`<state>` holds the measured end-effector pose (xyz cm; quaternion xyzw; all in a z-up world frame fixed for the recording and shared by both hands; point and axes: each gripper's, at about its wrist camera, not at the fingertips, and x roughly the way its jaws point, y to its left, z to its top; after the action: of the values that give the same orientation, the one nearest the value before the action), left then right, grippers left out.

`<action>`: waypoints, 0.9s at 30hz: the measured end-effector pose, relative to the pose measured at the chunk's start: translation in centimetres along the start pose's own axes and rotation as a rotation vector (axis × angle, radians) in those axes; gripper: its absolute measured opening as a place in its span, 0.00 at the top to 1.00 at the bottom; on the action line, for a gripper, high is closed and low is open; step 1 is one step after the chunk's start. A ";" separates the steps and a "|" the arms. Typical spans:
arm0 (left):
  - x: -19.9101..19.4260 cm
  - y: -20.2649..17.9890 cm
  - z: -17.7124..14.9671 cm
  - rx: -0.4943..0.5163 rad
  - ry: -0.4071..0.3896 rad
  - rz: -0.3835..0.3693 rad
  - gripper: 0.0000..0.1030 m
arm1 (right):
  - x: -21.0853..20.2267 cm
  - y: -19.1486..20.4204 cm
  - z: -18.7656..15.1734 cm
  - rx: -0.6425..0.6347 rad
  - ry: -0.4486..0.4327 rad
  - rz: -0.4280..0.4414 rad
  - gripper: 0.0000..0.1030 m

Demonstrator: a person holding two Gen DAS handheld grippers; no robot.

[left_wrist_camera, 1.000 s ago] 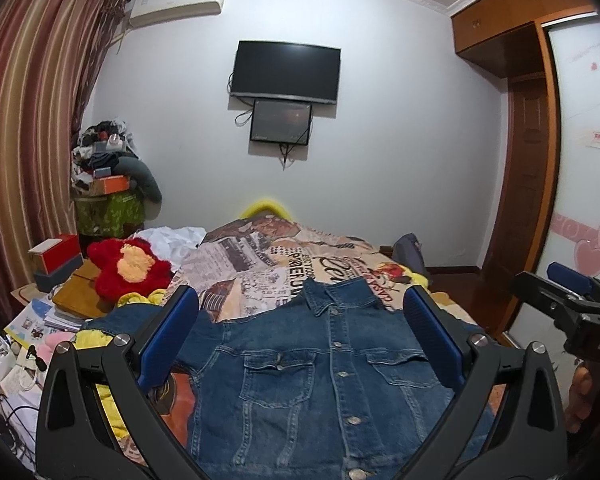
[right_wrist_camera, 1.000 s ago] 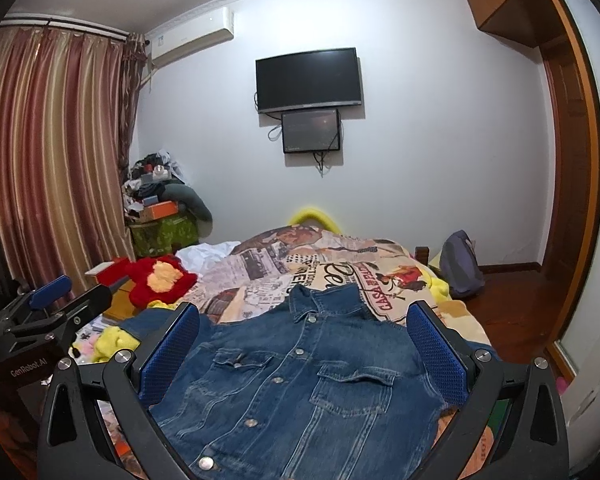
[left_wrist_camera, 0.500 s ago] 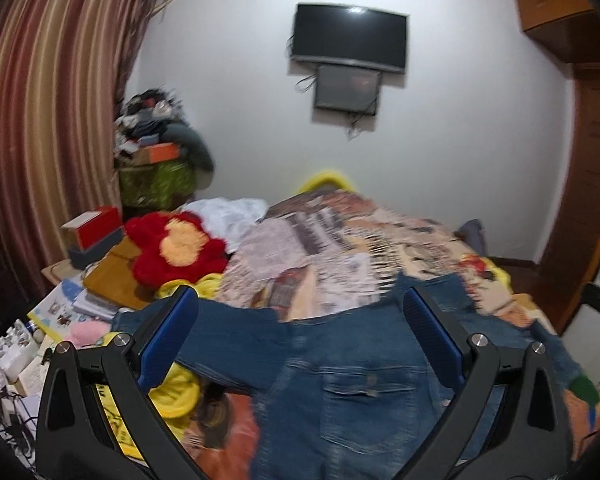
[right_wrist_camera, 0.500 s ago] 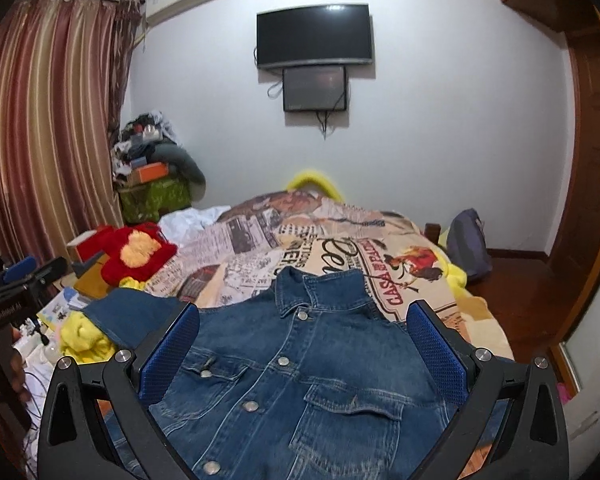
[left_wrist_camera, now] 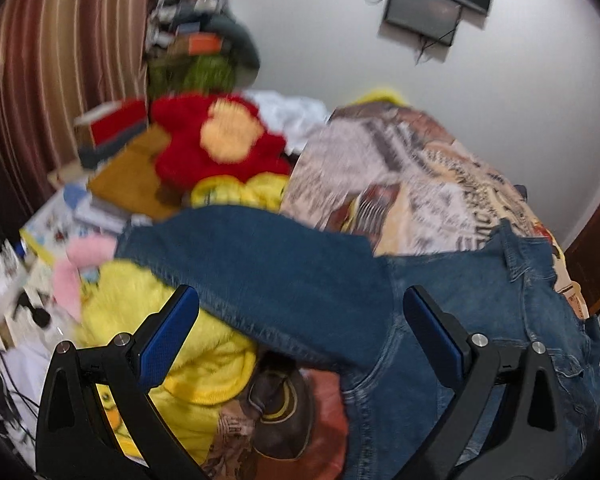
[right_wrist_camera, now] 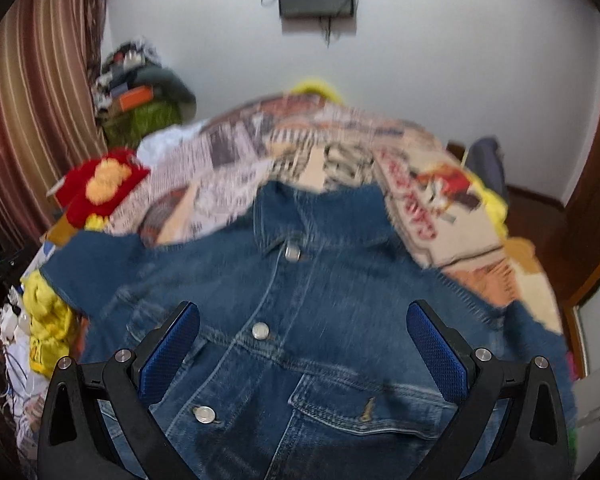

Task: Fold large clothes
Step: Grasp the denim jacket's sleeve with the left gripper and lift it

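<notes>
A blue denim jacket (right_wrist_camera: 316,320) lies front-up and buttoned on the bed, collar toward the far wall. Its left sleeve (left_wrist_camera: 260,264) stretches out to the left over a yellow plush item. My left gripper (left_wrist_camera: 300,336) hangs open just above that sleeve near the shoulder, nothing between its blue pads. My right gripper (right_wrist_camera: 304,344) is open above the jacket's chest, over the buttons and the chest pocket (right_wrist_camera: 364,408). Both views are motion-blurred.
A newspaper-print bedspread (right_wrist_camera: 300,152) covers the bed. A red and yellow plush toy (left_wrist_camera: 216,140), a yellow plush (left_wrist_camera: 140,312), books and cables crowd the bed's left side. A striped curtain (left_wrist_camera: 40,60) hangs at left; a wooden door (right_wrist_camera: 596,220) stands at right.
Both grippers have dipped down and moved closer to the jacket. The left one has swung left toward the sleeve; the right one has come over the chest. Both stayed open.
</notes>
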<state>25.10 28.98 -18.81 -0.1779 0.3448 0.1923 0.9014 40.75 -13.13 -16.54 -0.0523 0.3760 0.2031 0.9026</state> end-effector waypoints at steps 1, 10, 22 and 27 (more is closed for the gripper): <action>0.9 0.4 -0.3 -0.013 0.023 -0.008 0.00 | 0.9 -0.1 -0.2 0.005 0.021 0.009 0.00; 5.8 4.5 -1.3 -0.167 0.118 -0.087 0.25 | 4.8 0.0 -1.5 0.029 0.149 0.073 0.00; 8.8 7.2 -0.1 -0.247 0.166 0.018 0.50 | 5.5 -0.2 -1.8 0.053 0.179 0.097 0.00; 7.9 4.2 1.6 -0.037 0.137 0.214 0.75 | 4.5 -0.3 -1.6 0.063 0.151 0.103 0.00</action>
<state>29.45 35.11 -23.94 -0.1694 0.4190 0.2811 0.8466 42.68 -12.33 -20.80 -0.0198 0.4514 0.2327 0.8612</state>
